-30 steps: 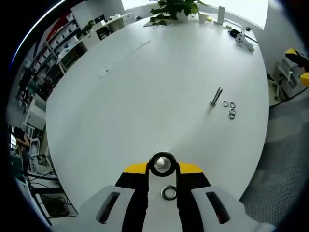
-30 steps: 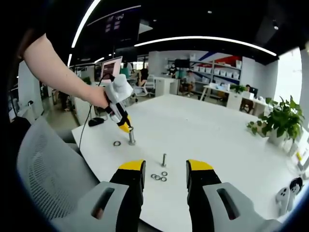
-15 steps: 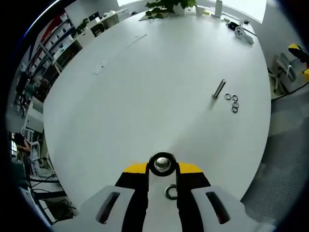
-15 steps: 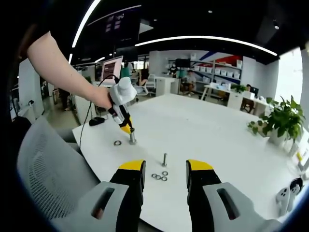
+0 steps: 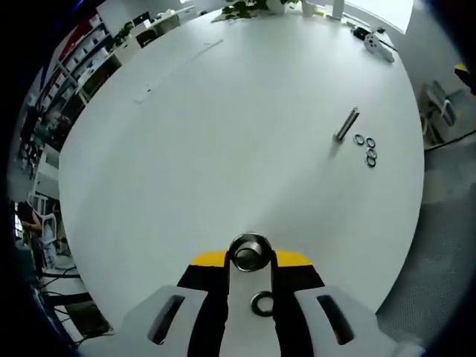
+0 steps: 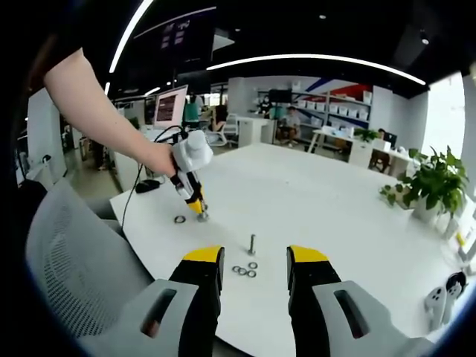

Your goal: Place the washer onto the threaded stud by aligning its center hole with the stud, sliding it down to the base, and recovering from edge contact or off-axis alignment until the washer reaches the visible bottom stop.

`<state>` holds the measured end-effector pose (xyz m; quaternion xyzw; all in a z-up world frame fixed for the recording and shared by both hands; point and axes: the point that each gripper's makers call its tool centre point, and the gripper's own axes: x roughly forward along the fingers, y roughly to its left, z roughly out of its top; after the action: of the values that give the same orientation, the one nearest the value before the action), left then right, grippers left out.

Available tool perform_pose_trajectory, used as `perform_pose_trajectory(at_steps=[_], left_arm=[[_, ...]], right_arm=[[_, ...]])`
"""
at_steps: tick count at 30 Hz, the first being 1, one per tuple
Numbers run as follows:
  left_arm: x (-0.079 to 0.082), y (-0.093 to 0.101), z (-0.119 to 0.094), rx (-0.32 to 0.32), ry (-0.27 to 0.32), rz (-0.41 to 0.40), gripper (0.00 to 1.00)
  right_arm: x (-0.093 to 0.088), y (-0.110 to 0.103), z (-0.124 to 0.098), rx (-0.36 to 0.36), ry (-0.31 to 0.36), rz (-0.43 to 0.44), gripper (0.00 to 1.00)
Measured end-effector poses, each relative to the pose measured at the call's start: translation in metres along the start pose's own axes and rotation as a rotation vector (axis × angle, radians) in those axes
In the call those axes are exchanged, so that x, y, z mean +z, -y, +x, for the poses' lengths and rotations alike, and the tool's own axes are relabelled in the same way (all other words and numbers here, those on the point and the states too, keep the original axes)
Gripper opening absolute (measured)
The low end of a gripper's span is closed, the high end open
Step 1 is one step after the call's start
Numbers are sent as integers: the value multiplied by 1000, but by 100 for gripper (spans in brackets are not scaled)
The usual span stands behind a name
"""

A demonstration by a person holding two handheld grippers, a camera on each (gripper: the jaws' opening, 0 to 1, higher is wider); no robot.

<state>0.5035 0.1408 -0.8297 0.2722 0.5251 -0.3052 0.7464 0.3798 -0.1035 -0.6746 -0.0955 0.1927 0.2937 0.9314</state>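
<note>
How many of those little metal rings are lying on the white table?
4 loose: three washers clustered beside the free-standing stud, and one lone washer on the table between the left gripper's jaws, near the stud it grips. More may be hidden under the gripper.

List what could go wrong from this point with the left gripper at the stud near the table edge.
1. The left gripper is closed around the top of the stud, which stands near the edge of the table; a sideways pull could tip it off.
2. A loose washer lies on the table below the gripper and could get nudged over the edge.
3. The right gripper hangs open above the second stud and the spare washers; dropping could scatter them.
</note>
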Motion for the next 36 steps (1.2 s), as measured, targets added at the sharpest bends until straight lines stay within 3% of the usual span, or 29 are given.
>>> perform_pose_trajectory(at_steps=[8,13,22,36], left_arm=[[-6,6,14,-8,-27,-25,19],[-6,5,12,-16,-21,-51,19],[-17,6,16,-16,-61,-42,21],[-37,-2,3,-23,-39,-169,22]], right_arm=[[-1,2,0,-8,-6,4,36],[-2,3,-1,-12,-8,0,36],[-2,2,-1,-12,-8,-4,36],[-1,2,-1,-10,-4,-6,36]])
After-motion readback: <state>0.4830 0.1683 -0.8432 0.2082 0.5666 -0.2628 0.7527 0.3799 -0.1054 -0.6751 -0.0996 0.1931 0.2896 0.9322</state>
